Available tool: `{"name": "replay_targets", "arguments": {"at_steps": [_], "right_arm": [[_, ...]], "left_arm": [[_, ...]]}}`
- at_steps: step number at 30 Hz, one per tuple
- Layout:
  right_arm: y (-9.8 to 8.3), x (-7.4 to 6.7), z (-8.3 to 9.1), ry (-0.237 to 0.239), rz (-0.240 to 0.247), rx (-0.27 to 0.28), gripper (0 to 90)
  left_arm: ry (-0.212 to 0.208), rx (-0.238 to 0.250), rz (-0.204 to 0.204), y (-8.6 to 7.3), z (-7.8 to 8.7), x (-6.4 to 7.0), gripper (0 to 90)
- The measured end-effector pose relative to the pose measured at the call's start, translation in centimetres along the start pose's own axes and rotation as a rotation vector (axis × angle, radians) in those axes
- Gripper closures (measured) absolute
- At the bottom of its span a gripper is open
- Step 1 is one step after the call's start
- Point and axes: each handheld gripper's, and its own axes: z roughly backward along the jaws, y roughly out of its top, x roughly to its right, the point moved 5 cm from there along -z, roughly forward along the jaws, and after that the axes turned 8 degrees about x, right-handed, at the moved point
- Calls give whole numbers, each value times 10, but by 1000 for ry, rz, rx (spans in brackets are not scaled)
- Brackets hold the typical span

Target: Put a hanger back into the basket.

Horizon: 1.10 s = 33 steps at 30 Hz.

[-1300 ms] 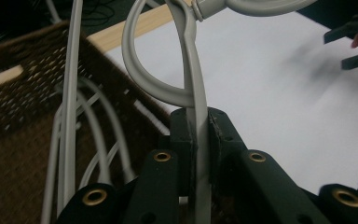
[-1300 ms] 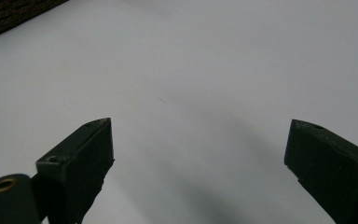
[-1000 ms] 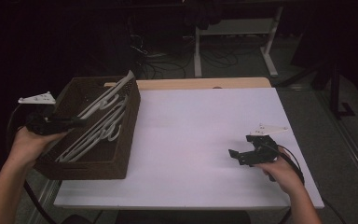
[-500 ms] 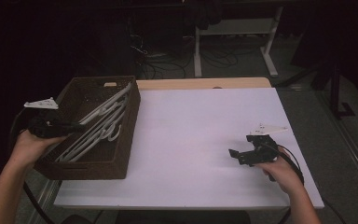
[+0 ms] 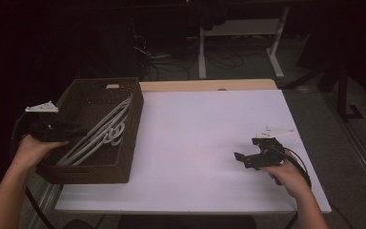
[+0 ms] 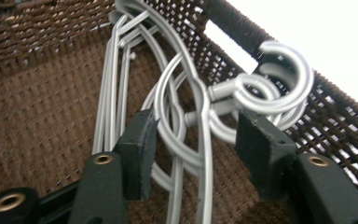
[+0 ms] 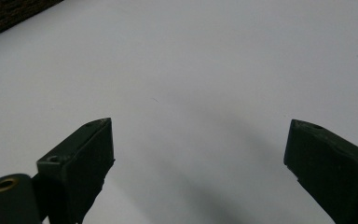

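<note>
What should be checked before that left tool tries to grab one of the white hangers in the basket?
1. Left tool open: ok, its jaws have just been opening.
2. Hangers between the jaws: ok, several wires pass through the gap.
3. One hanger singled out: not ok, hooks and wires overlap in a tangle.
4. Pads pressing a hanger: not ok, no grip yet.
5. Basket steady on the table: cannot tell.
6. Right tool out of the way: ok, open, over bare table.
</note>
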Motion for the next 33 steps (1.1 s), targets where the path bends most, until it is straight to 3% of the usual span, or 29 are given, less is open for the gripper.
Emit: {"name": "replay_targets", "arguments": {"at_steps": [10, 17, 19, 29, 33], "right_arm": [[6, -3, 4, 7, 12, 11, 79], [16, -10, 12, 37, 30, 23, 19], [20, -14, 17, 52, 45, 28, 7], [35, -23, 35, 91, 67, 69, 5], [41, -25, 42, 101, 80, 83, 5]], "left_arm": [[-74, 76, -18, 19, -7, 32, 323], [-140, 126, -41, 30, -19, 64, 231], [-173, 143, -58, 34, -26, 78, 201], [-245, 157, -111, 36, -44, 113, 122], [-277, 150, -119, 33, -50, 121, 24]]}}
